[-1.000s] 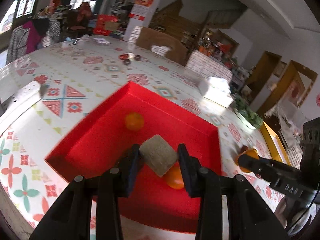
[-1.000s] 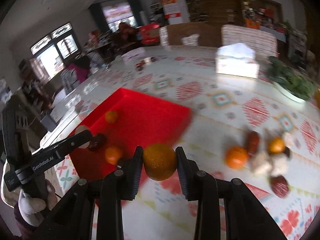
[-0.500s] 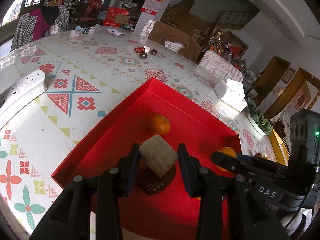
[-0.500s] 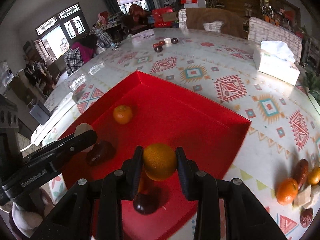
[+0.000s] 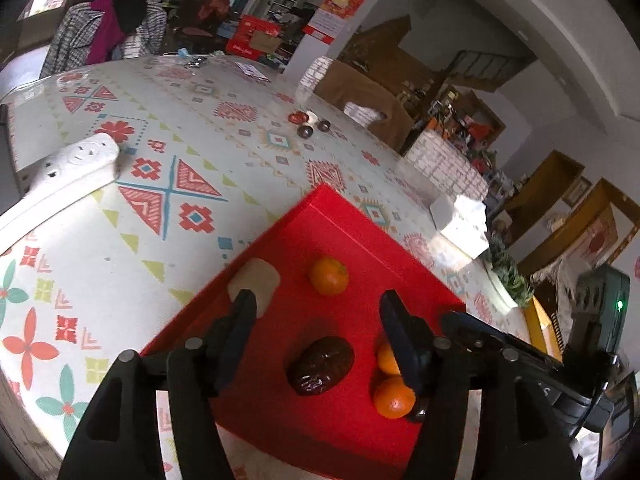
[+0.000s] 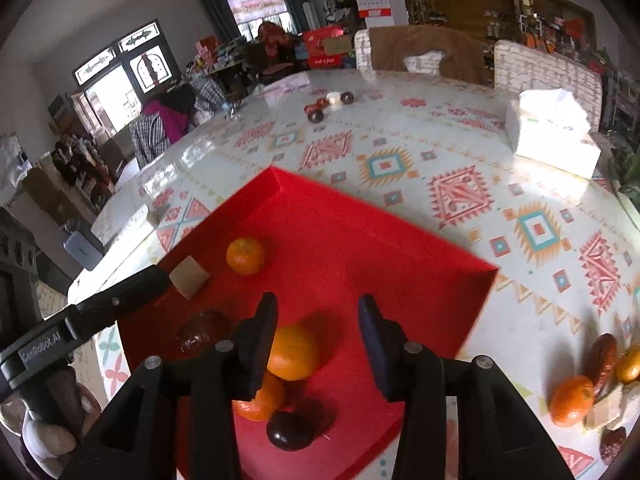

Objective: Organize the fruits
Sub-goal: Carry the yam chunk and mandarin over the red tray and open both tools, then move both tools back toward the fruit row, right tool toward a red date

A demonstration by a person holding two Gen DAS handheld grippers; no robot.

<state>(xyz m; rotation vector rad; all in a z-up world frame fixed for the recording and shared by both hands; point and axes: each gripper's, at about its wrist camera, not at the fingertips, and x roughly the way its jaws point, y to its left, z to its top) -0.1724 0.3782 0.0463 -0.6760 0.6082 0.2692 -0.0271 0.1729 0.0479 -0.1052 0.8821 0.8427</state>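
The orange (image 6: 294,352) I was carrying sits in the red tray (image 6: 400,248), just ahead of my right gripper (image 6: 318,334). Those jaws are opening and no longer press it; it lies against the left pad. My left gripper (image 5: 316,312) is opening too and holds nothing; the tan cube (image 5: 256,280) lies just beyond its left finger, by the tray's wall. A dark date (image 5: 320,364) lies between the left jaws, lower down, its long axis slanting up to the right. Two more oranges (image 5: 394,396) sit by the right finger. I judge the round orange could roll into its neighbours, or my retreating pad could nudge it. More fruit (image 6: 572,400) waits on the table (image 6: 460,160), well to my right.
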